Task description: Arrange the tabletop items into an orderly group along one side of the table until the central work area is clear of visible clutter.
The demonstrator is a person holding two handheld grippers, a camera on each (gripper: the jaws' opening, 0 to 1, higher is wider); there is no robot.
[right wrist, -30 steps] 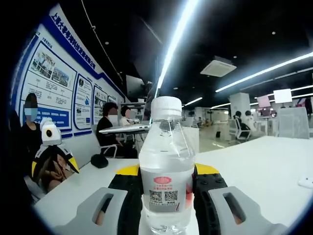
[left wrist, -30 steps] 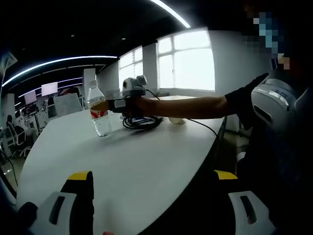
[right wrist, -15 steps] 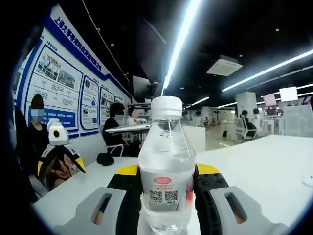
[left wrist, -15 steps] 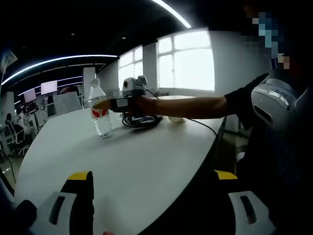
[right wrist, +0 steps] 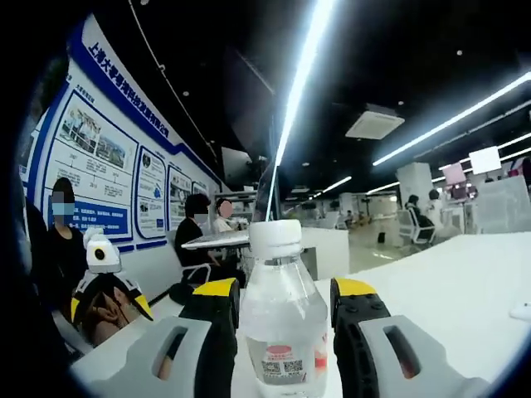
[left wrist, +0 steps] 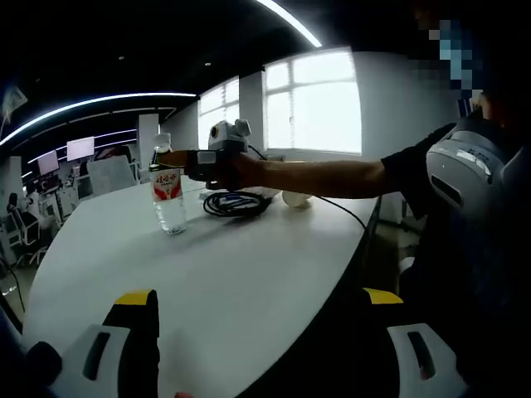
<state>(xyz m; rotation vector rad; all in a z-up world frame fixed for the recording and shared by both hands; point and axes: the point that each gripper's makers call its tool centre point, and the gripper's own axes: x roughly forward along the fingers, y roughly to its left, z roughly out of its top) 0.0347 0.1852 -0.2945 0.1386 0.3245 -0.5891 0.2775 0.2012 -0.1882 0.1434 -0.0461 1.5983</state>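
— Where is my right arm?

— Stretched over the white table [left wrist: 249, 274], its right gripper [right wrist: 284, 307] level with a water bottle [right wrist: 282, 323] standing between the jaws; whether they pinch it, I cannot tell.

— And my left?

— The left gripper [left wrist: 261, 332] hangs low at the table's edge, jaws wide, holding nothing. A black cable coil [left wrist: 235, 203] lies past the bottle; bright windows [left wrist: 311, 104] are behind.

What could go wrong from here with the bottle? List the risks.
1. The right gripper sits high around the upright bottle, near its neck; a nudge could tip it on the table.
2. The coiled cable and a small pale object lie close behind the bottle, so pulling the gripper back might snag or knock them.
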